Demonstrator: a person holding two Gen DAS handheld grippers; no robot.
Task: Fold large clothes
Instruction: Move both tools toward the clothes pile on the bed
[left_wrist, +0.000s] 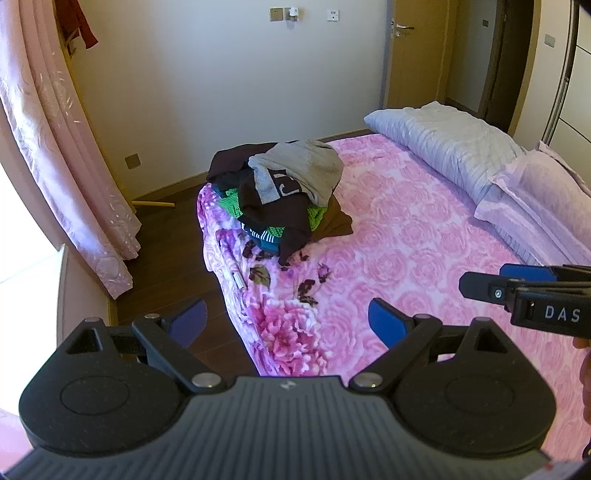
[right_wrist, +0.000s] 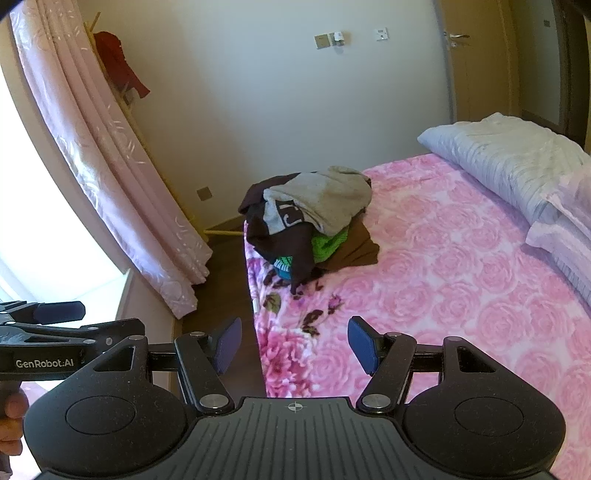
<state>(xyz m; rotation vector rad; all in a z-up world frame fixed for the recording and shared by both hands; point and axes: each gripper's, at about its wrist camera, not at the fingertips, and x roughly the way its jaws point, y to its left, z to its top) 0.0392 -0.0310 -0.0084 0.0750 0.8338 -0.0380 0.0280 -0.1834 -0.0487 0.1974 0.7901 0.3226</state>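
Clothes pile (left_wrist: 280, 188): heaped at bed (left_wrist: 406, 236) corner; left gripper (left_wrist: 288, 321) and right gripper (right_wrist: 293, 345) angled downward, fingers wide, empty.

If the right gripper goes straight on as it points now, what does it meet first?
Probably the pink rose-patterned bedspread near the bed's edge; the open right gripper seems aimed short of the heaped clothes pile, though depth is unclear.

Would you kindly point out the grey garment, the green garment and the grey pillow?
grey garment (left_wrist: 310, 166): left wrist view, its rumpled top.
green garment (right_wrist: 328, 243): right wrist view, the exposed knit edge.
grey pillow (left_wrist: 443, 147): left wrist view, its quilted face.
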